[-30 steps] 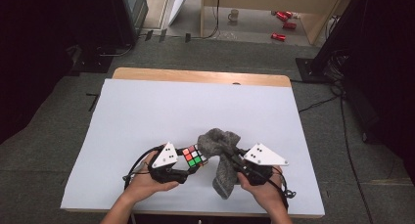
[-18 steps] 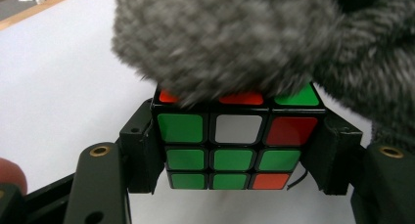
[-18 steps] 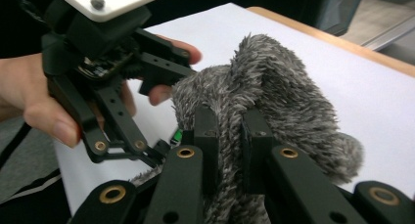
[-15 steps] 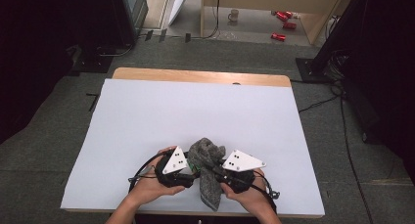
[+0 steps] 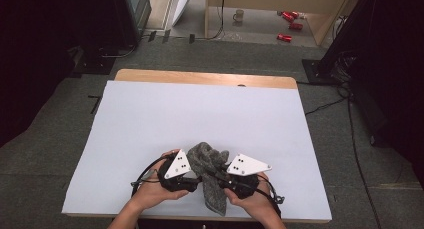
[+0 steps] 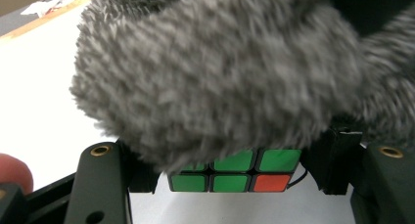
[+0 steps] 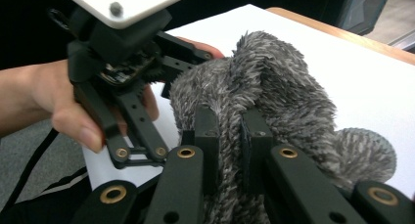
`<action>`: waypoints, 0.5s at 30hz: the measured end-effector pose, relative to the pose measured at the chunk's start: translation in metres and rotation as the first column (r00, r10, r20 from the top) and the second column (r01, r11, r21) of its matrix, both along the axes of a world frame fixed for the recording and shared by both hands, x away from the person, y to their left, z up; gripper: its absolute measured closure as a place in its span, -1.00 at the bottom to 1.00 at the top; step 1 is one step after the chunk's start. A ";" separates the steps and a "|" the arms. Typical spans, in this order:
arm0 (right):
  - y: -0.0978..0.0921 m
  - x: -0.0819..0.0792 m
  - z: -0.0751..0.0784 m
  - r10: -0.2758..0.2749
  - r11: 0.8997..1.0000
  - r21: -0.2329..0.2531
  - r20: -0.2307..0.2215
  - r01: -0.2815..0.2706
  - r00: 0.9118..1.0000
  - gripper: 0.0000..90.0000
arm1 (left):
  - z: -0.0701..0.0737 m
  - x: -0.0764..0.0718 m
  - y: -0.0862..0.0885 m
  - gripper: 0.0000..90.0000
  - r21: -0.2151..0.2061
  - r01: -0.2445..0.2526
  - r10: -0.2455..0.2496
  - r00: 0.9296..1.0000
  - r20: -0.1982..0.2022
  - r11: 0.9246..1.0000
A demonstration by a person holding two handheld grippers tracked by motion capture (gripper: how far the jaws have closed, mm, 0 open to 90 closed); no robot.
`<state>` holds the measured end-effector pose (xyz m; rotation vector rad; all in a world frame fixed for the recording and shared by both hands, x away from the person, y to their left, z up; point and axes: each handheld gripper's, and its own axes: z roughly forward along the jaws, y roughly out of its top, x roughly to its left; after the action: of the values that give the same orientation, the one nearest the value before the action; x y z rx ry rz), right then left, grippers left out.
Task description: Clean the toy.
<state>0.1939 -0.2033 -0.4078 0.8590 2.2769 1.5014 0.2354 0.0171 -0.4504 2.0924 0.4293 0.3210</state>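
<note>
My left gripper [image 5: 196, 181] has its jaws set around the puzzle cube [image 6: 235, 169], one jaw at each side of it, pressed against its flanks as far as I can see in the left gripper view. The cube sits between them with green tiles and one orange-red tile facing the camera, the white table sheet [image 6: 39, 87] under it. A fluffy grey cloth [image 6: 220, 77] hangs over the top of the cube and hides its upper rows (I cannot see the cube at all from the high view, because the cloth lies over it).

My right gripper [image 7: 230, 136] has its jaws drawn nearly together on a fold of the grey cloth [image 7: 274, 87], pinching the pile between the two pads. In that view my left hand [image 7: 44, 101] and its gripper sit just beside the cloth, touching its far edge.

From the high view both hands are at the near edge of the white sheet [image 5: 200, 114], close together, with the cloth [image 5: 207, 164] bunched between the two grippers and one end trailing towards me.
</note>
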 end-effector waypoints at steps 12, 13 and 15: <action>-0.009 0.000 0.004 -0.004 0.999 0.046 -0.006 0.004 1.000 0.83 | 0.004 0.000 0.003 -0.23 -0.034 0.016 -0.016 1.000 -0.008 0.999; -0.009 0.001 0.003 -0.012 0.999 0.035 -0.002 0.012 1.000 0.83 | 0.004 0.000 0.003 -0.23 -0.033 0.013 -0.014 1.000 -0.006 0.999; -0.013 0.005 0.000 -0.048 0.999 0.025 -0.010 0.048 0.999 0.83 | 0.004 0.001 0.005 -0.23 -0.029 0.009 -0.009 1.000 -0.005 1.000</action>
<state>0.1987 -0.2164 -0.4079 0.9230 2.2326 1.5117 0.2364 0.0224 -0.4468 2.0667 0.4253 0.3029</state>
